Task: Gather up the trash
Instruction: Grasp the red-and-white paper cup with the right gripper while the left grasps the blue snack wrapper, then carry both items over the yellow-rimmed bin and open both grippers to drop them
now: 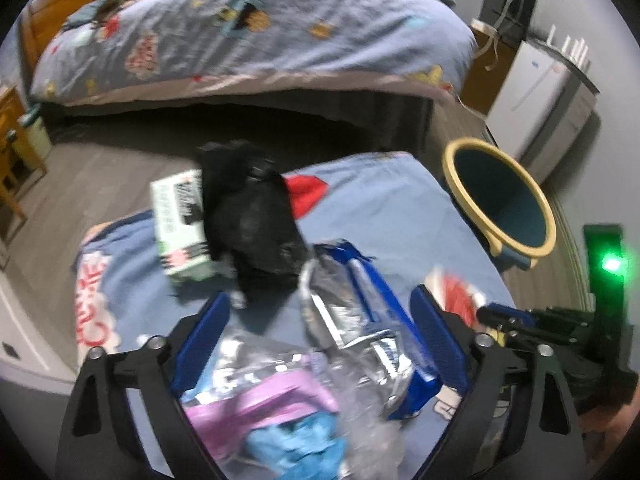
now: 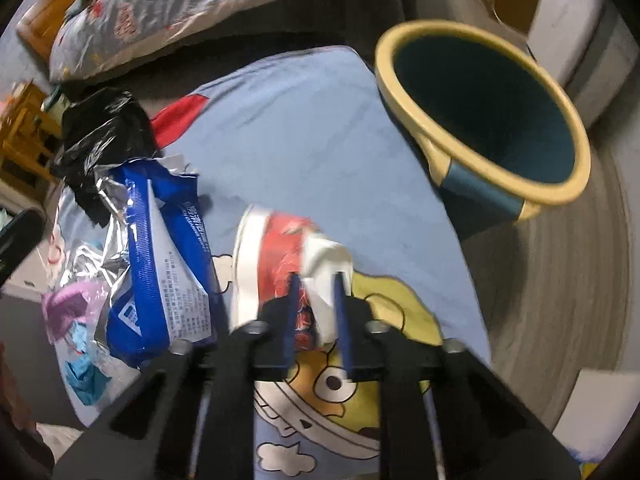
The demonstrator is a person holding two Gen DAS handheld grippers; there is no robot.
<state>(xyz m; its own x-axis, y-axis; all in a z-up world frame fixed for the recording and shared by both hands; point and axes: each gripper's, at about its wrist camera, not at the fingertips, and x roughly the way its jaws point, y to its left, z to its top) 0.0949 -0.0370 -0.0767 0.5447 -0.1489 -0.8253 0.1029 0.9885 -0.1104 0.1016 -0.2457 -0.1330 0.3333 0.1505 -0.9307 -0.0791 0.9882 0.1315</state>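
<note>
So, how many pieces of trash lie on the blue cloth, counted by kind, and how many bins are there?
Crushed red and white paper cup: 1
Blue and silver foil wrapper: 1
Black plastic bag: 1
Clear wrapper with pink and light blue print: 1
White and green carton: 1
Bin: 1
Total: 5 pieces of trash, 1 bin

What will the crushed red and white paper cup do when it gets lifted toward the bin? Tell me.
The crushed paper cup already looks creased and caved in, so it will probably flatten further rather than hold its shape. It seems light, likely rising easily. The right gripper is shut on its crumpled white end, with the fingers pinching a thin fold, so it may swing or slip.
</note>
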